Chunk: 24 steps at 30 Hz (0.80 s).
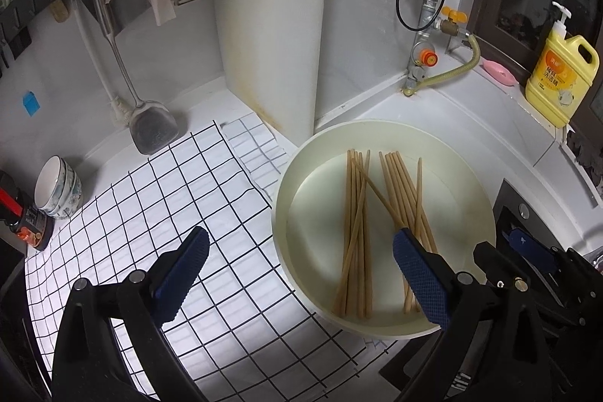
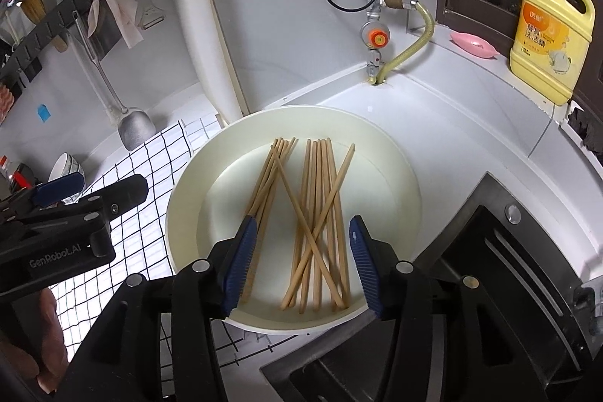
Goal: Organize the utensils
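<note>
We hold both grippers, left and right, spread and empty over loose wooden chopsticks lying crossed in the round cream basin, ready to gather them.

Both wrist views look down—sharing the basin.

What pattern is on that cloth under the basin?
The cloth is white with a thin black grid, clearest in the left wrist view.

Matt wooden chopsticks lie in a smooth, glossy cream basin — plastic by its look — beside a grid-printed cloth; the spatula is dull metal.
</note>
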### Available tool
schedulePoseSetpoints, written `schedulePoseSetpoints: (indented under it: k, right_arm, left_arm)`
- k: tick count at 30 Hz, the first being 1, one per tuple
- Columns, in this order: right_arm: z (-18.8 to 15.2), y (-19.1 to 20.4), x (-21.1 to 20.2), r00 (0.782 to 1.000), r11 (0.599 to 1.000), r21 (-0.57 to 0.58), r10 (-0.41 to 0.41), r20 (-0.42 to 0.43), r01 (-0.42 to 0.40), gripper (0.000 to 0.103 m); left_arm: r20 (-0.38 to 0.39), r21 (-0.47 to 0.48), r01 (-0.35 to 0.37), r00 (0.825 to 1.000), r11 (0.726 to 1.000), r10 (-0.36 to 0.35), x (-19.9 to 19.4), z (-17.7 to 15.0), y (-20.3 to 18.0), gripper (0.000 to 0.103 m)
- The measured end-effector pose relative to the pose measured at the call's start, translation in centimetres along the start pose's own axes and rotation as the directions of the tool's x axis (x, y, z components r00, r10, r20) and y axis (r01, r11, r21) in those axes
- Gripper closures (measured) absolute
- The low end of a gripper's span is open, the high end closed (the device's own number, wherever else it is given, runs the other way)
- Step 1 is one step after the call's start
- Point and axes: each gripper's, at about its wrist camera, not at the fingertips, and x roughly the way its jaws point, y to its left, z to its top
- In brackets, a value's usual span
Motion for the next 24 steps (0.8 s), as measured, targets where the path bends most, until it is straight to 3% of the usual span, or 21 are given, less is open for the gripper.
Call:
schedulePoseSetpoints:
  k: [24]
  right_arm:
    - [0.0,1.1,-1.2,1.0,1.0,-0.017,-0.012,0.013,0.013,0.049]
  left_arm:
    - [0.001,-0.022,0.001,1.0,1.0,-0.001,-0.7,-0.1,0.7,0.006]
